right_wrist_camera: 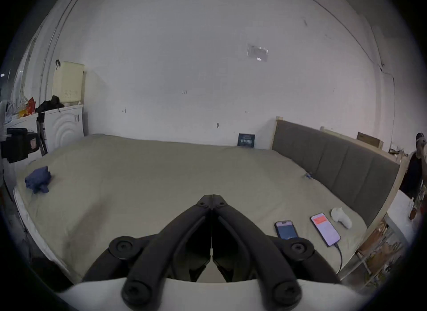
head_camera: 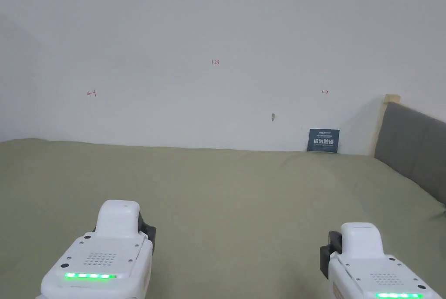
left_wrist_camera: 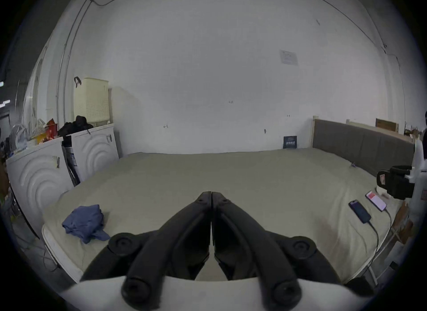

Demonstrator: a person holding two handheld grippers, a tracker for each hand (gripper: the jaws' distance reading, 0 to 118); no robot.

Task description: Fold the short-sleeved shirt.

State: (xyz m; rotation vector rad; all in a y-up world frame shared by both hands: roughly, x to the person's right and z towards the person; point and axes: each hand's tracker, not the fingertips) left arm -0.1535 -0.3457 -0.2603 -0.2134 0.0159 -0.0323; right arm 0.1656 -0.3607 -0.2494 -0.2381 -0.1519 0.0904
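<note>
A blue short-sleeved shirt point(left_wrist_camera: 84, 222) lies crumpled in a heap near the left edge of the bed point(left_wrist_camera: 208, 172), which has an olive-green sheet. The right gripper view has the shirt point(right_wrist_camera: 38, 179) far off to the left. My left gripper point(left_wrist_camera: 211, 194) hovers over the bed's near side with its black jaws pressed together on nothing, the shirt to its left. My right gripper point(right_wrist_camera: 212, 197) is likewise shut and empty above the sheet. In the head view both white gripper housings, left point(head_camera: 109, 252) and right point(head_camera: 370, 260), sit low in the picture over the bare sheet point(head_camera: 235, 191).
Two phones point(right_wrist_camera: 286, 230) point(right_wrist_camera: 324, 228) with cables and a small white object point(right_wrist_camera: 340, 217) lie at the bed's right side. A grey headboard point(right_wrist_camera: 335, 165) bounds the right, white cabinets point(left_wrist_camera: 92, 149) the left. A dark sign point(head_camera: 323, 140) leans on the wall. A person point(right_wrist_camera: 416, 165) stands far right.
</note>
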